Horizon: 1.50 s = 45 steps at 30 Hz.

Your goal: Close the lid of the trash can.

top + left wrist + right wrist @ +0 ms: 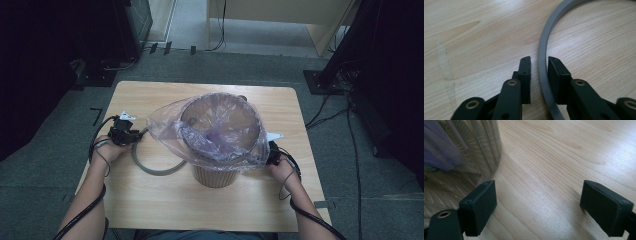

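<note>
Pale wooden table [150, 200] on grey carpet; left gripper [539, 65] jaws straddle the grey ring [544, 50], seemingly untouching; right gripper [539, 202] jaws wide apart.

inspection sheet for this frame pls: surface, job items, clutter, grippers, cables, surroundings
Surface: light wooden table, bare wood around the items.
Job's things: grey ring flat on the table; bin lined with a clear plastic bag draped over its rim.
Clutter: nothing seen.
Grippers: left gripper straddles the grey ring, narrow gaps to both pads, not yet clamped; right gripper wide open beside the bin, holding nothing.
Cables: black leads trail along both forearms; more on the floor at right.
Surroundings: grey carpet, dark equipment on both sides, wooden furniture beyond.
</note>
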### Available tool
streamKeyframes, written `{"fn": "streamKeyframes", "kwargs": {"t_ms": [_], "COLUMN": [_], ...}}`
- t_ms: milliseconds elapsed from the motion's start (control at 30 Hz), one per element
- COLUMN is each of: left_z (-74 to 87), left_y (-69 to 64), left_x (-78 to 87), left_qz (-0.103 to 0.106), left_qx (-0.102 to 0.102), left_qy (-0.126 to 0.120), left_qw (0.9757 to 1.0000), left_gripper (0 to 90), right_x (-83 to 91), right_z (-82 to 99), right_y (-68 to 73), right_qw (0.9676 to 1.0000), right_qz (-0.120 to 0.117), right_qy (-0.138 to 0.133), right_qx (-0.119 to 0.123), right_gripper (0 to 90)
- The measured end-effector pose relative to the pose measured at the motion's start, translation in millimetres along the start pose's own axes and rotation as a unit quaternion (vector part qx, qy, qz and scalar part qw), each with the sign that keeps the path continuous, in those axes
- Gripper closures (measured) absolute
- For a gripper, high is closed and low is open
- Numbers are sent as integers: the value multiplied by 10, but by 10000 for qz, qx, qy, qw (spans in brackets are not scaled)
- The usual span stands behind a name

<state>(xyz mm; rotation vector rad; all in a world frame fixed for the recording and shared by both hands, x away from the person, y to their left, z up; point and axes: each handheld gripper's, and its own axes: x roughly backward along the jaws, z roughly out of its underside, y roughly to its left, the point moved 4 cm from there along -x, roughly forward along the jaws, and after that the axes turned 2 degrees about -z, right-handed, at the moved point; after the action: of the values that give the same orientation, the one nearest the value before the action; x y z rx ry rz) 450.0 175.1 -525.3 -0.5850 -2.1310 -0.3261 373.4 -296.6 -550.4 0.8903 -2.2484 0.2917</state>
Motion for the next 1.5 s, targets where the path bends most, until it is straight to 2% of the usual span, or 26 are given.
{"fn": "streamKeyframes", "kwargs": {"t_ms": [100,233,267,333,433,533,633,767,800,933,1000,1100,1300,1367,1433,1500], "left_z": [-24,-48,-50,-52,-46,-33,-23,-27,-27,-19,-7,4,0,-2,-12,-20], "left_y": [-16,-26,-24,-11,29,65,94,137,149,193,206,227,328,363,383,391], "left_x": [3,9,11,19,27,31,42,86,95,139,151,172,260,279,290,300], "left_qz": [-64,-128,-108,7,322,471,583,869,912,1202,1242,1343,1352,1382,1419,1435], "left_qx": [151,273,321,554,1070,1315,1438,1727,1742,2072,2070,2121,2266,2266,2330,2326], "left_qy": [167,361,392,460,534,529,508,377,347,262,247,199,0,-10,-31,-14], "left_qw": [9997,9989,9987,9974,9923,9888,9866,9804,9799,9705,9701,9678,9645,9641,9621,9619], "left_gripper": [809,819,821,823,828,831,833,836,837,840,840,841,842,842,842,842], "right_x": [-1,-1,-1,-1,-1,-1,-1,-1,-1,-1,-1,-1,-1,-1,-1,-1], "right_z": [-1,-1,-1,-1,-1,-1,-1,-1,-1,-1,-1,-1,-1,-1,-1,-1], "right_y": [3,3,3,3,3,3,3,3,3,3,3,3,3,3,3,3], "right_qw": [10000,10000,10000,10000,10000,10000,10000,10000,10000,10000,10000,10000,10000,10000,10000,10000], "right_qz": [5,7,6,7,7,7,7,6,6,6,6,6,6,6,7,6], "right_qy": [-2,-1,-2,-2,-2,-2,-1,-2,-2,-1,-2,-2,-3,-2,-3,-3], "right_qx": [-18,-19,-20,-18,-19,-19,-18,-18,-18,-18,-18,-19,-17,-18,-17,-18], "right_gripper": [132,132,132,132,132,132,133,133,132,132,132,132,133,132,132,132]}}
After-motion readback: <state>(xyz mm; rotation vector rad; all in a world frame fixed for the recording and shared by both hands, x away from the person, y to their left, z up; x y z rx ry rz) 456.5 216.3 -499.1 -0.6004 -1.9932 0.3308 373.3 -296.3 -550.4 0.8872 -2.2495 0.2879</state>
